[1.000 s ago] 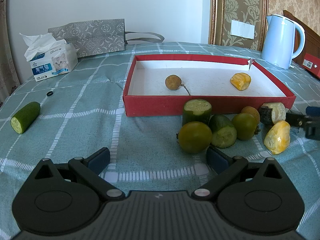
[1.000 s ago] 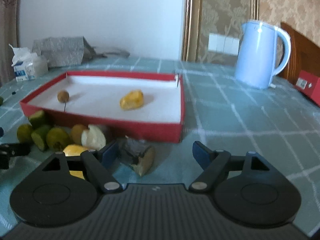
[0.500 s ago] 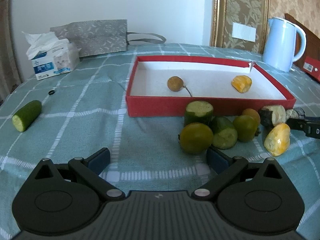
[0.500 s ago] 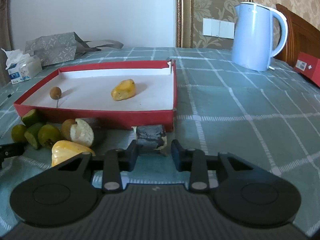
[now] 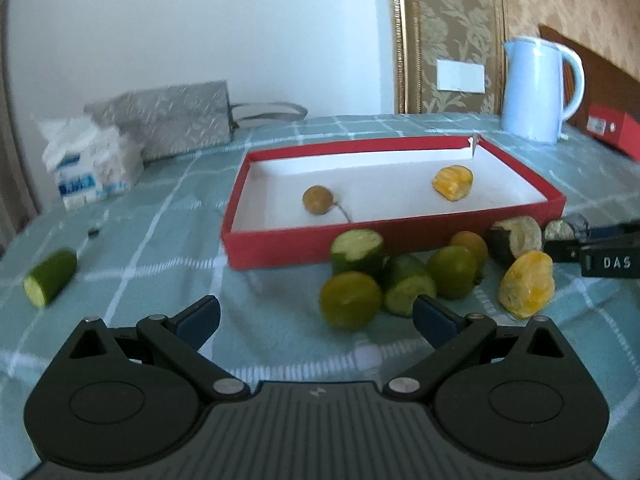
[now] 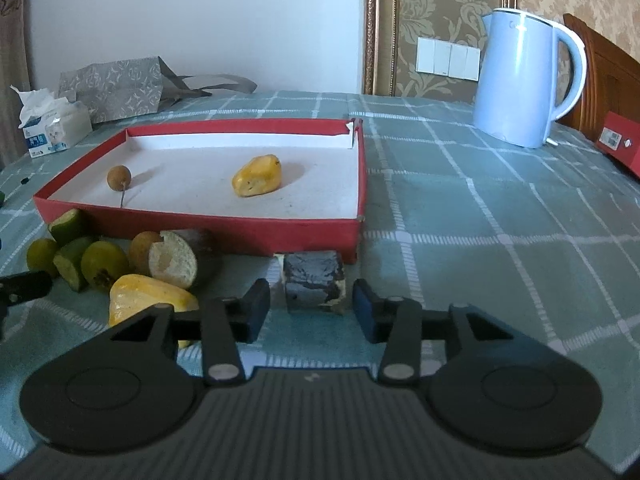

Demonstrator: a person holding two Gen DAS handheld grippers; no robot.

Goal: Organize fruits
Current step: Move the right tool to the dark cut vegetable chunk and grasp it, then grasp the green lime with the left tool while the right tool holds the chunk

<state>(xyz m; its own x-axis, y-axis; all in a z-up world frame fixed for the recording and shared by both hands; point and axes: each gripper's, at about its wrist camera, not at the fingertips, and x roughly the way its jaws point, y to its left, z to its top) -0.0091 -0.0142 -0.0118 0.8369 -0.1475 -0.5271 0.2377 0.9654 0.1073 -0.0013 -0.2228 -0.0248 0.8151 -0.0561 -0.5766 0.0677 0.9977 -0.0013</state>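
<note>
A dark-skinned fruit chunk [image 6: 314, 286] lies on the checked cloth just in front of the red box [image 6: 200, 228]. My right gripper [image 6: 311, 306] straddles it; its jaws are opening, with a gap showing on each side of the chunk. Inside the box lie a yellow fruit piece [image 6: 258, 176] and a small brown longan [image 6: 119, 177]. My left gripper [image 5: 317, 318] is open and holds nothing. A round green fruit [image 5: 350, 300] sits just ahead of it, among cucumber chunks [image 5: 356, 250], another green fruit [image 5: 454, 272] and a yellow piece [image 5: 528, 284].
A pale blue kettle [image 6: 520, 80] stands at the back right, next to a small red box [image 6: 620, 144]. A tissue pack [image 5: 88, 168] and a grey paper bag [image 5: 172, 118] sit at the back left. One cucumber piece [image 5: 50, 278] lies alone at far left.
The right jaws went from wide to nearly shut around the dark chunk, then spread again to stand off it. The left gripper has drifted slightly; the fruits have not moved.
</note>
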